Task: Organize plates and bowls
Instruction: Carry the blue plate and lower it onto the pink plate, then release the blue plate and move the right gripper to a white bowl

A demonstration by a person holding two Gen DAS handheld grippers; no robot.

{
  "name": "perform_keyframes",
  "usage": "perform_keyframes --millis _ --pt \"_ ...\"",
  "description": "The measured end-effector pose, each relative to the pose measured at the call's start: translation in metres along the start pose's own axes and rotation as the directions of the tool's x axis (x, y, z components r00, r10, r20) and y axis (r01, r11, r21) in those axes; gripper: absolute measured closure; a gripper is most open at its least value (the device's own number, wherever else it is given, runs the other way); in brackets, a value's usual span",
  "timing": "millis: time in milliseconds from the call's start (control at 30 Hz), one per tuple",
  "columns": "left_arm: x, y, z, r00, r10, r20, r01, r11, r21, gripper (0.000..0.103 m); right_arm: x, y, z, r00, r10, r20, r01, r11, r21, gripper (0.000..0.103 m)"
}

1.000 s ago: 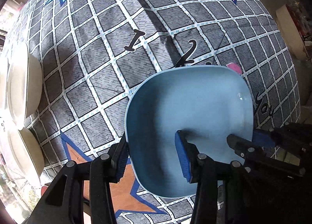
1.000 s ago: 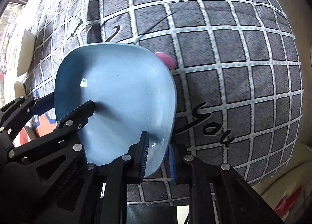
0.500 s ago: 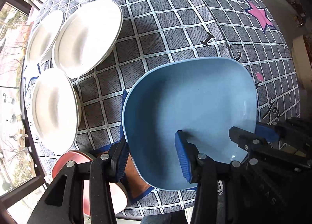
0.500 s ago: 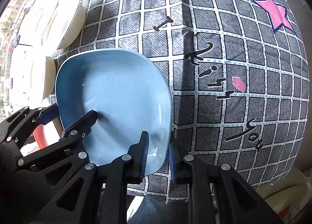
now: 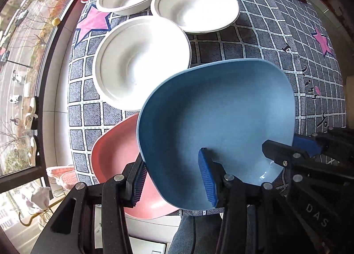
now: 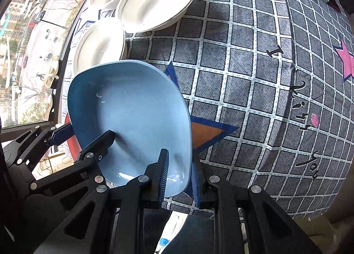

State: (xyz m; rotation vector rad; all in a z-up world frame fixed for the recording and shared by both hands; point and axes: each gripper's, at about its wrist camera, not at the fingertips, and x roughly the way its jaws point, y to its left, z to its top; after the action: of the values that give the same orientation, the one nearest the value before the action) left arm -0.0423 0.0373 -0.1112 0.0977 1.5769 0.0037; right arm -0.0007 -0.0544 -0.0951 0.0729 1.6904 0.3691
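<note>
Both jaws grip the smooth, squarish blue plate (image 5: 216, 121) (matte) by its rim.

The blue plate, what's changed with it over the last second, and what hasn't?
The blue plate has been carried across the checked tablecloth toward the white dishes, and now overlaps the pink plate. Unchanged: the left gripper and right gripper still clamp its opposite rims.

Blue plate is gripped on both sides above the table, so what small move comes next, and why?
Probably carry the blue plate a little further over the pink plate and lower it squarely. Both grippers, left and right, clamp its rim, and it only partly overlaps the pink one.
</note>
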Motion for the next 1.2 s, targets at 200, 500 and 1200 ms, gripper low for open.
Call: perform_keyframes --millis 200,500,1200 --pt "0.005 0.063 -0.026 0.999 0.02 -0.029 -0.023 0.992 -0.122 0.054 0.03 0.069 -0.004 0.999 0.011 -0.049 -0.017 0.992 -0.125 0.081" --pt "0.044 0.112 -0.04 0.997 0.015 -0.07 -0.031 0.972 -0.234 0.051 0.108 0.082 0.009 0.996 -0.033 -0.079 0.012 0.967 -0.254 0.081" --pt "0.04 0.128 -0.022 0.999 0.045 -0.028 -0.05 0.974 -0.219 0.024 0.083 0.032 0.008 0.997 -0.041 -0.062 0.035 0.995 -0.093 0.031"
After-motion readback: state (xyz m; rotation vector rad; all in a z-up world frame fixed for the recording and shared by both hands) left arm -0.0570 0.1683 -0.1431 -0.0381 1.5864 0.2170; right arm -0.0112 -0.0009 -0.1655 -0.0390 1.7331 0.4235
